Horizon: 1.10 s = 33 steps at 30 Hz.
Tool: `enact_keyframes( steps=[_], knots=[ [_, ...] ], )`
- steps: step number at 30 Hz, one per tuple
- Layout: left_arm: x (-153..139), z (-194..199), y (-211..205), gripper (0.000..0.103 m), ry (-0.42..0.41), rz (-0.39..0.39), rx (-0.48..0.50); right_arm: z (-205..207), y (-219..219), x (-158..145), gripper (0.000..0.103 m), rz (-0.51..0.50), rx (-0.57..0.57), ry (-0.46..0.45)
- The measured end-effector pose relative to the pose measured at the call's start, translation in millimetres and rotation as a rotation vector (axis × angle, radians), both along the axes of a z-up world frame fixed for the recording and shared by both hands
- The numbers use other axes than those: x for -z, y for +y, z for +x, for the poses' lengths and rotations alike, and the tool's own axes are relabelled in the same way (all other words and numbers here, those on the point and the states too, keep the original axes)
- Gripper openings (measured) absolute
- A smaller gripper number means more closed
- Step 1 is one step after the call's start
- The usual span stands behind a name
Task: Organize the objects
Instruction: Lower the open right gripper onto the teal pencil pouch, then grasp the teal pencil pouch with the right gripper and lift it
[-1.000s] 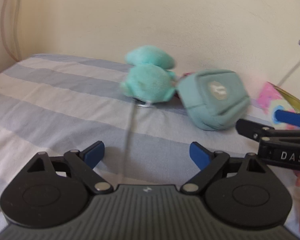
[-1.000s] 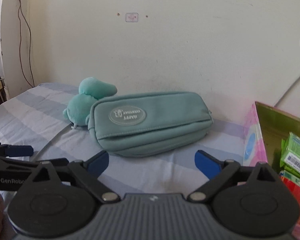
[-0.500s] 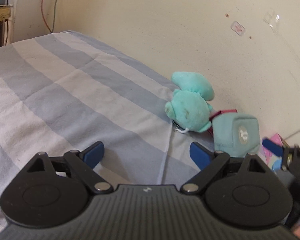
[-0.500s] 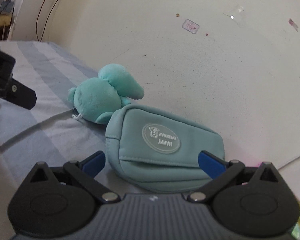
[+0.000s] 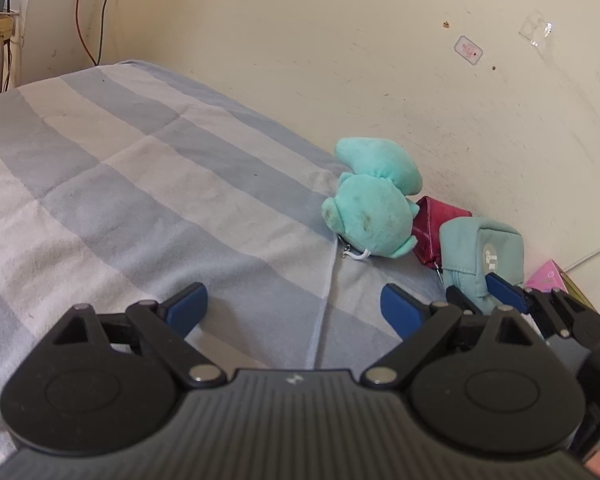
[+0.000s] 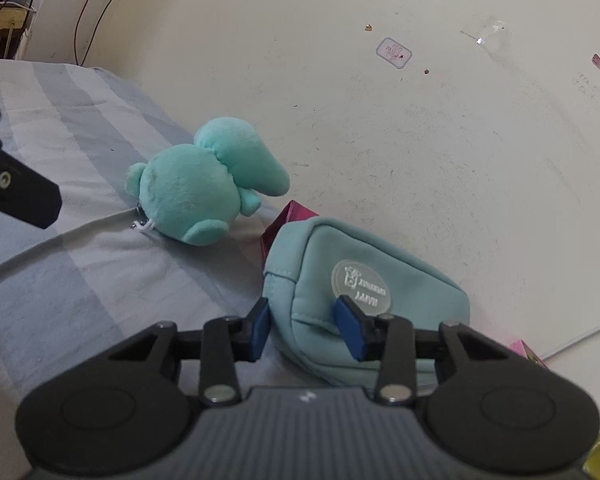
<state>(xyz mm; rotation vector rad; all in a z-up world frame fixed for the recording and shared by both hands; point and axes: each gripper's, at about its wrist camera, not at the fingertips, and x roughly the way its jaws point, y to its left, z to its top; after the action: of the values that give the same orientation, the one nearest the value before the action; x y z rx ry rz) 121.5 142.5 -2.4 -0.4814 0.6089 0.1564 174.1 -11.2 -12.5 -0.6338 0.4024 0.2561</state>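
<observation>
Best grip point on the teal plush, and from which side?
Take the teal plush across its round body, approaching from the open bed side, with the left hand-held gripper, which is open. The wall sits behind the plush and the teal pouch to its right.

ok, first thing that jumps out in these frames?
The right gripper, its blue pads pinching the near end of the teal pouch that lies on the striped bedsheet by the wall. Next, the turquoise plush toy just left of the pouch, a magenta item peeking out between them. The left gripper hangs open and empty.
</observation>
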Motion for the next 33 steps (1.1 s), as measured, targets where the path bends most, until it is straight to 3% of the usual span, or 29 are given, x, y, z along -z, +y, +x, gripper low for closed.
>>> enact_keyframes(
  steps=[4, 14, 17, 18, 19, 24, 27, 29, 33],
  knots=[
    [0, 0, 2, 0.095, -0.001, -0.006, -0.008, -24, -2, -3, 0.036, 0.044, -0.036, 0.004],
    [-5, -4, 16, 0.095, -0.021, -0.016, -0.056, -133, 6, -4, 0.038, 0.076, -0.272, 0.060],
    [-3, -4, 21, 0.095, -0.016, -0.038, -0.067, -145, -3, -20, 0.052, 0.231, -0.370, 0.173],
    [-3, -4, 22, 0.095, -0.016, -0.044, -0.071, -145, -9, -26, 0.063, 0.288, -0.386, 0.209],
    [-3, -4, 23, 0.095, -0.016, -0.046, -0.076, -142, -15, -33, 0.067, 0.337, -0.388, 0.229],
    [-3, -5, 23, 0.095, -0.018, -0.045, -0.079, -92, -56, -64, 0.070, 0.545, -0.224, 0.228],
    [-4, -5, 20, 0.095, -0.019, -0.031, -0.066, -44, -75, -67, 0.074, 0.570, -0.051, 0.189],
    [-4, -5, 20, 0.095, -0.018, -0.027, -0.063, -12, -86, -60, 0.076, 0.588, 0.054, 0.226],
    [-3, -4, 20, 0.095, -0.013, -0.029, -0.055, 39, -86, -36, 0.087, 0.565, 0.140, 0.326]
  ],
)
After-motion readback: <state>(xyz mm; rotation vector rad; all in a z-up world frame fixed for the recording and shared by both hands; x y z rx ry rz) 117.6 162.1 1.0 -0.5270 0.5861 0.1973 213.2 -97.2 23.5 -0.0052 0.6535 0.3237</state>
